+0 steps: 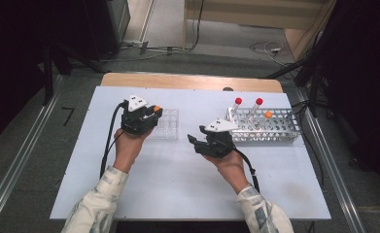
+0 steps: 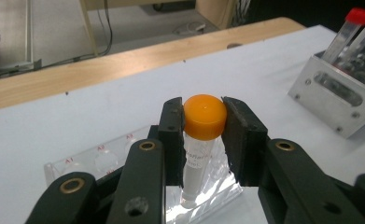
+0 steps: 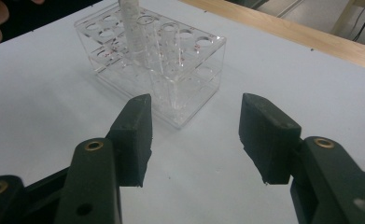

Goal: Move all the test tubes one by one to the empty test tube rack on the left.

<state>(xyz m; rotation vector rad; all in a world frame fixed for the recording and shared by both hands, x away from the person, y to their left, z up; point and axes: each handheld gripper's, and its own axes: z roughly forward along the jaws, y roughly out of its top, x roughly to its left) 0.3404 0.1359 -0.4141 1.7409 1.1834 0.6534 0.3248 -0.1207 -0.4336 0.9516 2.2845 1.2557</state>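
High view shows a white surface (image 1: 178,184) with two racks on it. The left hand-held gripper (image 1: 146,118) is above the clear plastic rack (image 1: 169,125), which lies left of the middle. This hand-held gripper is clenched on a tube with an orange cap (image 1: 157,109).

In the left gripper view the two black jaws press on both sides of the orange cap (image 2: 205,116). The tube hangs upright below the cap, and its lower end stands in the clear plastic rack (image 2: 91,158); how deep it sits I cannot tell. Some small print is on the tube body, too small to read.

The right hand-held gripper (image 1: 193,143) is near the middle of the surface, between the two racks and just beside the metal rack (image 1: 275,133). In the right gripper view its jaws stand released, well apart, with nothing between them, and they point toward the clear plastic rack (image 3: 180,88). A tube body (image 3: 131,28) stands in that rack at the far side.

The metal rack is at the right side of the surface. Two tubes with red caps (image 1: 248,101) lean in it, and one more orange-capped tube (image 1: 268,114) sits lower among its holes.
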